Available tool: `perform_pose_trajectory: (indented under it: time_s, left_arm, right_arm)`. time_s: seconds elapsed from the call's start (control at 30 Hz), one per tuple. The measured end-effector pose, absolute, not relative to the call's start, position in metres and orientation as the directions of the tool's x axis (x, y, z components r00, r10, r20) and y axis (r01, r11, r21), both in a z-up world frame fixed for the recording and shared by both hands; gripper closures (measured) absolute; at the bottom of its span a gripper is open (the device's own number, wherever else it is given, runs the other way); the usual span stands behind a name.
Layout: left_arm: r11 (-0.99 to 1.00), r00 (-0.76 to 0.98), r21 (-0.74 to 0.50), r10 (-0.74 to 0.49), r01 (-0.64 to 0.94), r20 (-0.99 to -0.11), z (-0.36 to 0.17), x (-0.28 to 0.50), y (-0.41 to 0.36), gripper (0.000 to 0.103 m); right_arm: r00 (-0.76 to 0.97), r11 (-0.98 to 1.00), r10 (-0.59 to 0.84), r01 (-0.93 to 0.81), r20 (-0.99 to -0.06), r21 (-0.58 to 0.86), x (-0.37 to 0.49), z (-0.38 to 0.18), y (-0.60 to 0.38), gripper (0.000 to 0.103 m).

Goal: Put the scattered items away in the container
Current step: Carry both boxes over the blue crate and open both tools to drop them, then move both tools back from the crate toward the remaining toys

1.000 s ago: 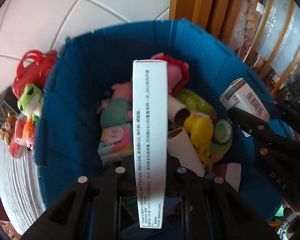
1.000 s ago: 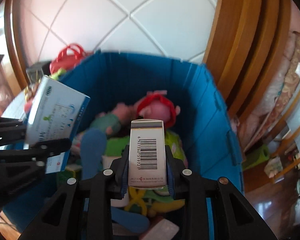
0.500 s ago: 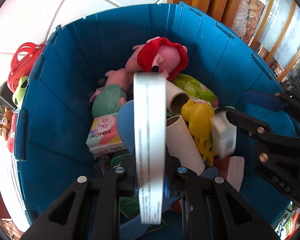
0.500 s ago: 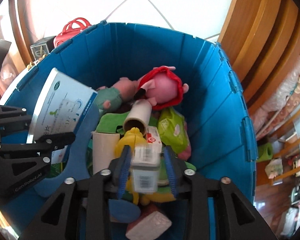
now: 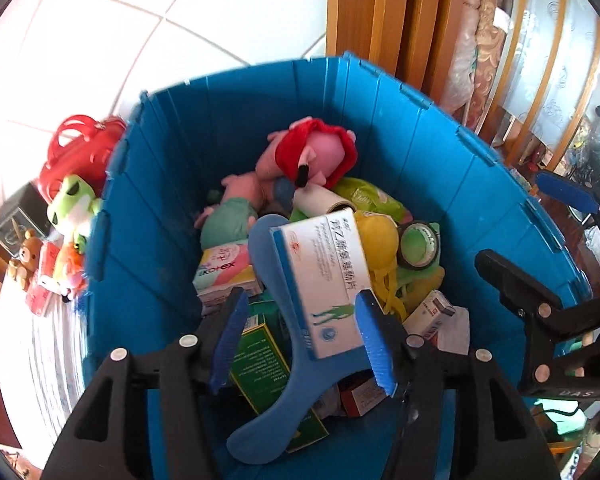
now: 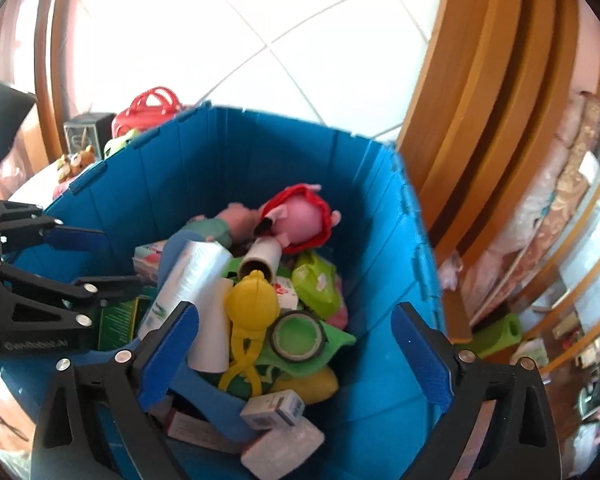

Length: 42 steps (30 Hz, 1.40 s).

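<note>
Your left view alone shows the frog toy (image 5: 74,204) outside the blue bin (image 5: 440,152). Inside lie the white medicine box (image 5: 324,280) and small barcode box (image 6: 274,410). Both left tongs (image 5: 300,342) and right tongs (image 6: 296,354) are opening, empty, angled down over the bin.

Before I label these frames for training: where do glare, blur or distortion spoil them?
Left wrist view: white-and-blue box slightly motion-smeared, tiled floor bright, blue bin bowed by the fisheye. Right wrist view: floor blown out to white, the box a blurred streak, edges softer overall.
</note>
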State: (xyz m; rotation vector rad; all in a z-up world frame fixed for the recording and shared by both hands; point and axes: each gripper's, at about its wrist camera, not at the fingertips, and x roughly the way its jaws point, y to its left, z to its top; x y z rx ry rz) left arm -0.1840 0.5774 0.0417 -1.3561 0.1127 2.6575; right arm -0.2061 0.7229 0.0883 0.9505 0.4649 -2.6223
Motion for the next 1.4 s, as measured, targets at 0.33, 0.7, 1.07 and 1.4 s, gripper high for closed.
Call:
perform_pose_trajectory:
  time_s: [0.33,0.7,1.07,1.4]
  left_arm:
    - [-0.993,-0.665,0.004,0.078,-0.121,-0.743,0.045,-0.135,0.563,0.048]
    - [-0.998,-0.751,0.013,-0.052,0.057,-0.658,0.058,-0.088,0.49,0.048]
    - [-0.969,-0.758,-0.044,-0.163,0.244,-0.631,0.036,-0.016,0.312,0.048]
    - [-0.937,-0.732,-0.098,-0.195,0.336,-0.653,-0.003,0.04,0.135,0.048]
  right_arm:
    - [-0.822,-0.934,-0.188,0.318,-0.537,-0.161,-0.154,0.082,0.73,0.0]
    - [-0.823,-0.933,-0.287,0.356,-0.489,-0.052,-0.129,0.079,0.697,0.0]
    - [-0.812,-0.904,-0.379,0.428,-0.444,-0.012,-0.084,0.09,0.58,0.0]
    - [-0.78,-0.865,-0.457,0.502,-0.427,0.01,-0.03,0.083,0.411,0.0]
